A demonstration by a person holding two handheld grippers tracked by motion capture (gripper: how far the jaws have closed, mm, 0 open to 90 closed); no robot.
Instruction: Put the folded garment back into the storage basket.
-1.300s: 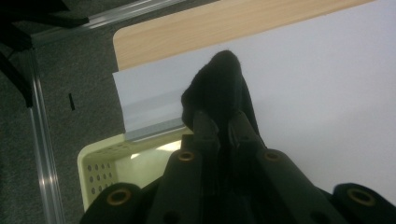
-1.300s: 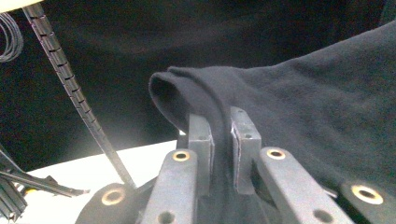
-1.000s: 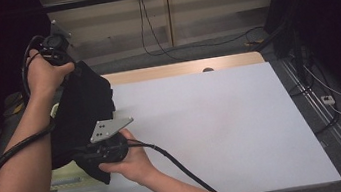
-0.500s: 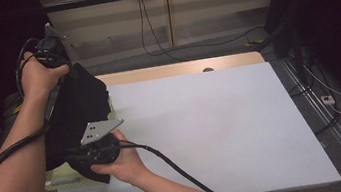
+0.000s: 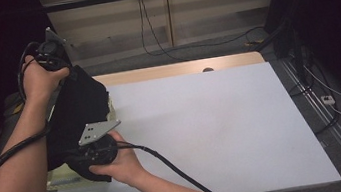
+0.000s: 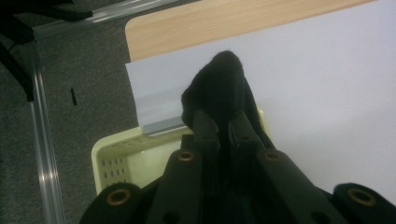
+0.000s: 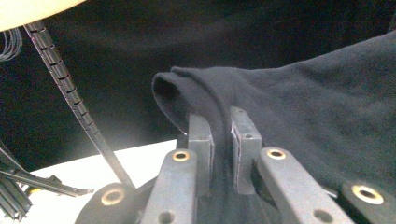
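A black cloth (image 5: 79, 106) hangs stretched between my two grippers over the table's left edge. My left gripper (image 6: 223, 122) is raised at the upper left and is shut on one corner of the cloth (image 6: 219, 88). Lower down, near the table's front left, my right gripper (image 7: 223, 125) is shut on a folded edge of the cloth (image 7: 303, 107). The cloth's lower part drapes over a pale yellow basket (image 5: 64, 177), whose perforated wall (image 6: 116, 161) appears below the left gripper.
A white sheet (image 5: 213, 125) covers most of the table, with a bare wooden strip (image 5: 175, 70) along the far edge. Cables lie on the floor behind and to the right. Each gripper's cable trails along its forearm.
The right gripper and the lower part of the cloth have edged a little to the left. Both grips are unchanged.
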